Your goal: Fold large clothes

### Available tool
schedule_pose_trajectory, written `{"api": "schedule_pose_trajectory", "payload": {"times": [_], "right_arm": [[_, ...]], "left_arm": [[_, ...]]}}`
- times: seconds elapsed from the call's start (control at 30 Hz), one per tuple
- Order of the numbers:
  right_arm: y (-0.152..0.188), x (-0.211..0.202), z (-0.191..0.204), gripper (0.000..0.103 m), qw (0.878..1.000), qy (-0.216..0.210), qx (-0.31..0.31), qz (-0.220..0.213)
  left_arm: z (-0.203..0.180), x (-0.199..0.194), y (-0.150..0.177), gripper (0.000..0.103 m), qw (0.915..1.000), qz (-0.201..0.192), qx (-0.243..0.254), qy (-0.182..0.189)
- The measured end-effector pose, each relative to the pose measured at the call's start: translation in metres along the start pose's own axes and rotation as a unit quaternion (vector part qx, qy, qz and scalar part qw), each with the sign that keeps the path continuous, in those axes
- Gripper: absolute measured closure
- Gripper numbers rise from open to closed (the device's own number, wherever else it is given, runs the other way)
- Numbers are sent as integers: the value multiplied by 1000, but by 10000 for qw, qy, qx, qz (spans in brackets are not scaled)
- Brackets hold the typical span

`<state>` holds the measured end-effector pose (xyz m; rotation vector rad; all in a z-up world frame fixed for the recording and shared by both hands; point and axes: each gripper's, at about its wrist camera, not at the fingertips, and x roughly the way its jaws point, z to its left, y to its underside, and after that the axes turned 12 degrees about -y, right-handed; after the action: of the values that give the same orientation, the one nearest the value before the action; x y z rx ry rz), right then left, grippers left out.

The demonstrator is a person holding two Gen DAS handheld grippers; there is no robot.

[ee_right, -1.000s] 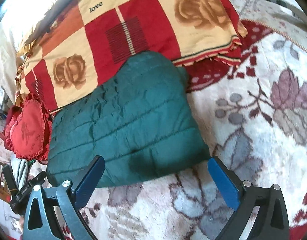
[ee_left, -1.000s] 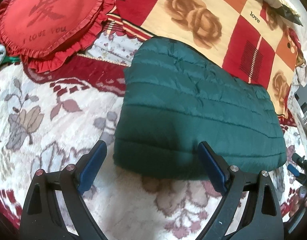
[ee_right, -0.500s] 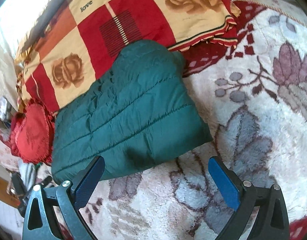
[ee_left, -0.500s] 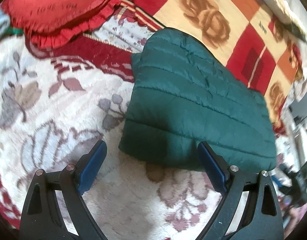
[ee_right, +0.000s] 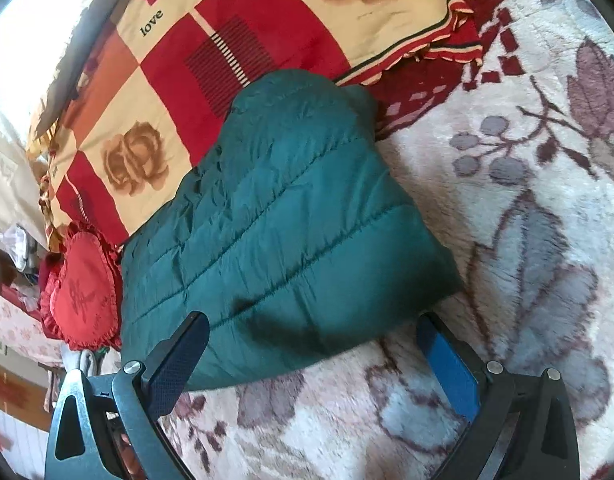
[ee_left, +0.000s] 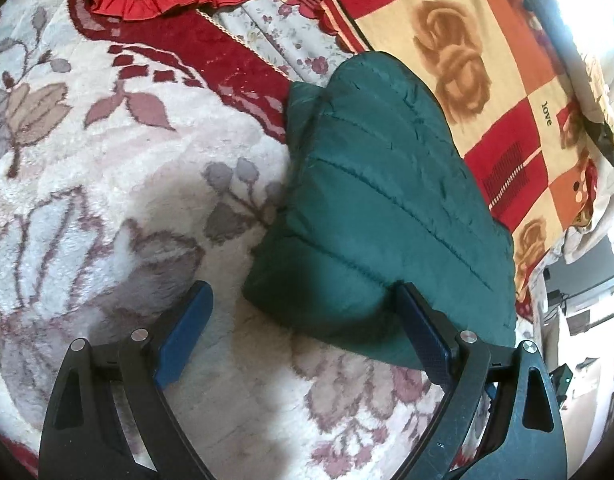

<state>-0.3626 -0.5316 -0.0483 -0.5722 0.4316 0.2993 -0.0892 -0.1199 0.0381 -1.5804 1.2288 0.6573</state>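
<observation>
My left tongs (ee_left: 303, 320) are spread wide, nothing between the blue pads (ee_left: 185, 334); the right-hand pad overlaps the near edge of the folded green puffer jacket (ee_left: 383, 208) in view, but I can't tell if it touches. My right tongs (ee_right: 311, 360) are equally wide and empty, straddling the jacket's near right corner; the left pad (ee_right: 175, 364) sits in front of the fabric, contact again unclear. The jacket (ee_right: 283, 216) lies as a quilted bundle on the fluffy floral blanket (ee_left: 107, 184), its far edge resting on the red-and-cream rose-print cover (ee_right: 243, 40) with "love" on it. Sleeves, zip and collar are tucked out of sight, so I can't make out how many layers are in the fold. The red ruffled heart cushion (ee_right: 83, 296) is to the far left of the jacket, cut off at the top edge in the left view. Clutter beyond the bed edge is too distorted and overexposed to identify.
</observation>
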Motion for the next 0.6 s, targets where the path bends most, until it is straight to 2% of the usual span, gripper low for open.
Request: {"api": "schedule_pose_trajectory", "payload": {"times": [0.23, 0.33, 0.6], "right_arm": [[-9, 18, 5, 0, 10000, 23, -75, 7], [-14, 22, 2, 0, 10000, -41, -21, -58], [-27, 34, 1, 0, 9998, -18, 59, -164]], "left_arm": [[-11, 10, -9, 10, 10000, -51, 16, 10], [-14, 17, -14, 2, 10000, -46, -40, 30], [-31, 32, -20, 1, 9999, -64, 137, -82]]}}
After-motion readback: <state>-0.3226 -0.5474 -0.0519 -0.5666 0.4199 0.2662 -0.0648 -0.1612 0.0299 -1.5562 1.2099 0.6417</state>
